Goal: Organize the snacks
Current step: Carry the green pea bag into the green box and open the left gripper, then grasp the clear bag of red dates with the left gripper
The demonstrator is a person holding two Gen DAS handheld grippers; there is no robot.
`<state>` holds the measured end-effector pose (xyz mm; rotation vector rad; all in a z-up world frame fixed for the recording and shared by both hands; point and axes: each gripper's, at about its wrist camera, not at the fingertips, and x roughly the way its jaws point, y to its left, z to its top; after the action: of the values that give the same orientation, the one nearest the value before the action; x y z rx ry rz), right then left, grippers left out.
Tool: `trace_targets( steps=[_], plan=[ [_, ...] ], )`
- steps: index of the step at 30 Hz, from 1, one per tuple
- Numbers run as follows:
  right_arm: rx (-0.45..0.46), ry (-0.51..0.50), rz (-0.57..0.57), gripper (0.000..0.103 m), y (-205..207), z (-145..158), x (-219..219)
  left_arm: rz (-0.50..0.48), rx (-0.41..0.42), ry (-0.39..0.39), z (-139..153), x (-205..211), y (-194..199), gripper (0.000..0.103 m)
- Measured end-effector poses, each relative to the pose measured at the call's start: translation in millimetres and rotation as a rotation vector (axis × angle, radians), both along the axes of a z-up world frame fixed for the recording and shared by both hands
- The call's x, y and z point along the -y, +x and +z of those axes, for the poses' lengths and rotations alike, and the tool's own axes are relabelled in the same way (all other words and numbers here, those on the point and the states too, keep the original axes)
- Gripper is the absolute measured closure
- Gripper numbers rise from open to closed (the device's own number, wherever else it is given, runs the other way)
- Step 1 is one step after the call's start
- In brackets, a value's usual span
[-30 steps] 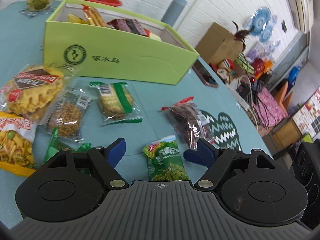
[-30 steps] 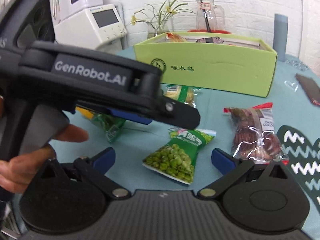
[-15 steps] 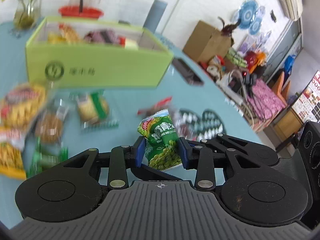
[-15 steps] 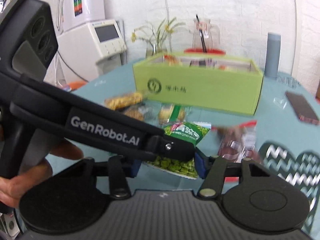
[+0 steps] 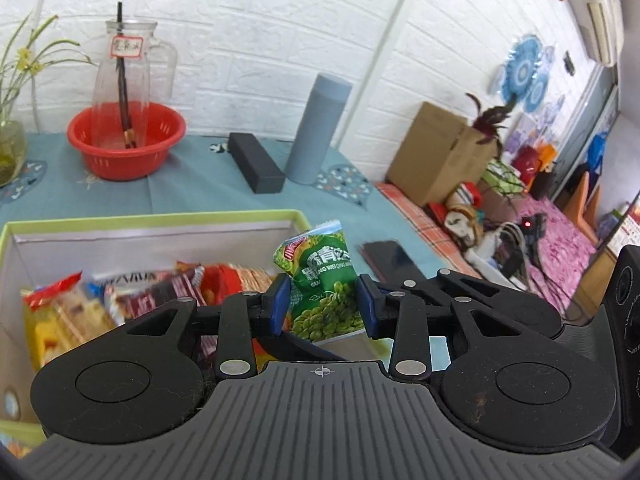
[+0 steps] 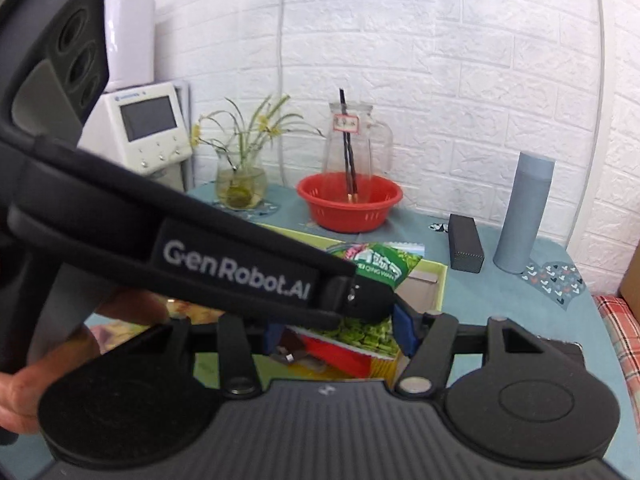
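My left gripper is shut on a green pea snack bag and holds it above the right end of the lime-green snack box. The box holds several snack packs. In the right wrist view the left gripper's black body crosses the frame and hides the right gripper's left side. The pea bag also sits between the blue pads of my right gripper, which look closed on its lower part. The box rim shows behind it.
At the back of the teal table stand a red basket with a glass jug, a grey cylinder, a black case and a flower vase. A dark phone lies right of the box.
Both grippers closed on the pea bag on the table, lifted it and carried it forward over the box's open top. The loose snacks on the table dropped out of view.
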<state>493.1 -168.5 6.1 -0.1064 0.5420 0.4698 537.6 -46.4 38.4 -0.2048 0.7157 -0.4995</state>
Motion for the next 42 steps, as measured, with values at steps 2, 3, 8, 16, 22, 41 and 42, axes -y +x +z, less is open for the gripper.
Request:
trace_targets(
  steps=[2, 3, 8, 16, 22, 41, 42],
  plan=[
    [-0.001, 0.007, 0.008, 0.031, 12.2, -7.7, -0.5, 0.017, -0.007, 0.005, -5.4, -2.0, 11.6, 0.074],
    [0.013, 0.012, 0.003, 0.029, 8.9, -5.9, 2.6, 0.024, -0.003, -0.004, -4.6, -5.5, 12.9, 0.066],
    [0.13, 0.071, -0.031, 0.007, -39.7, 20.7, 32.3, 0.047, 0.132, -0.047, 25.3, -23.2, -31.0, 0.032],
    [0.098, -0.007, -0.075, 0.001, -142.1, 3.4, 54.5, -0.01, 0.1, -0.063, 8.4, -19.8, -123.7, 0.019],
    [-0.105, 0.023, -0.046, 0.001, -173.4, -57.1, 51.3, -0.013, -0.149, -0.052, -69.7, -14.8, -156.5, 0.024],
    [-0.18, -0.005, 0.173, 0.001, -218.3, -65.8, -24.8, -0.041, -0.252, 0.012, -88.2, -33.8, -218.3, 0.072],
    [-0.174, -0.02, 0.172, 0.001, -227.5, -65.6, -30.6, -0.035, -0.241, 0.021, -88.2, -35.0, -228.6, 0.071]
  ],
)
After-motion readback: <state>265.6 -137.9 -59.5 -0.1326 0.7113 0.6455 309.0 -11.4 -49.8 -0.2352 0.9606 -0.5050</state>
